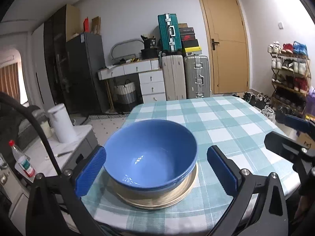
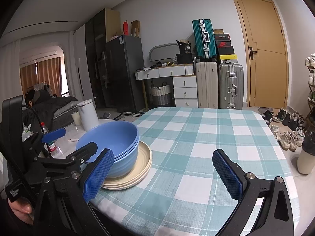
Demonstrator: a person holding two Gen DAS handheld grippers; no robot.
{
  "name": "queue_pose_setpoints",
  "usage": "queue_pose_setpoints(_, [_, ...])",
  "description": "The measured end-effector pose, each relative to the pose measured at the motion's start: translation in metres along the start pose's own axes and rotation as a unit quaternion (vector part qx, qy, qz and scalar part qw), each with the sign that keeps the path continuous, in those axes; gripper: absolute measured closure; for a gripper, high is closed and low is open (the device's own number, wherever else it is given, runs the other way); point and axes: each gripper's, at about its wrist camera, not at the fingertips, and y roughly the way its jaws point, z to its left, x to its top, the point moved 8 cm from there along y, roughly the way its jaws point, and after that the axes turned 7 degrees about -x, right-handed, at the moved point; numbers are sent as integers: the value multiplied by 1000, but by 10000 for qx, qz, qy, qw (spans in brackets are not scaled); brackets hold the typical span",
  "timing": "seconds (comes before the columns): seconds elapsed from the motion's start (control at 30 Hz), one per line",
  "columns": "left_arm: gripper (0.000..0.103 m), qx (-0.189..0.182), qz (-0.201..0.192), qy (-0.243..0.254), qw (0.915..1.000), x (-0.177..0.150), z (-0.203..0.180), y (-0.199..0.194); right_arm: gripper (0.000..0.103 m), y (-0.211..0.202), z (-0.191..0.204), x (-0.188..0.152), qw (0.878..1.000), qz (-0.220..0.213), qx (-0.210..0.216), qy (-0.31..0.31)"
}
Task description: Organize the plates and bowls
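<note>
Blue bowls [image 2: 118, 147]: nested together, stood on the cream plates [image 2: 137, 169] near the desk's [image 2: 206, 147] left edge.
Left hand-held gripper [image 1: 155, 169]: fingers apart, flanking the stack, gripping nothing.
Right hand-held gripper [image 2: 163, 175]: fingers spread wide, empty, over the checked cloth just beside the stack.

Soft, even indoor light, heavy fisheye warp in both views

Corners go black and the tan wooden door [image 2: 263, 51] bows at the edges. Small white glare spots sit inside the glossy blue ceramic bowl [image 1: 150, 153]. Its cream plate stack [image 1: 161, 196] looks smeared in the left view, crisp in the right. Faint shadows on the teal-and-white checked cloth surface [image 2: 196, 137]; the curtained room [image 2: 45, 74] glows warm orange.
</note>
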Motion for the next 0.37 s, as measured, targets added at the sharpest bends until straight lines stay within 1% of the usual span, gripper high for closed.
queue_pose_setpoints(0.1, [0,-109,99,-77,9999,-2,1,4,1,1,0,-1,10000,19,2,-18])
queue_pose_setpoints(0.23, [0,-124,-80,-50,9999,0,-1,-2,1,2,1,-3,10000,35,11,-34])
queue_pose_setpoints(0.37, [0,-64,-114,-7,9999,1,-4,-3,1,2,1,-2,10000,29,12,-21])
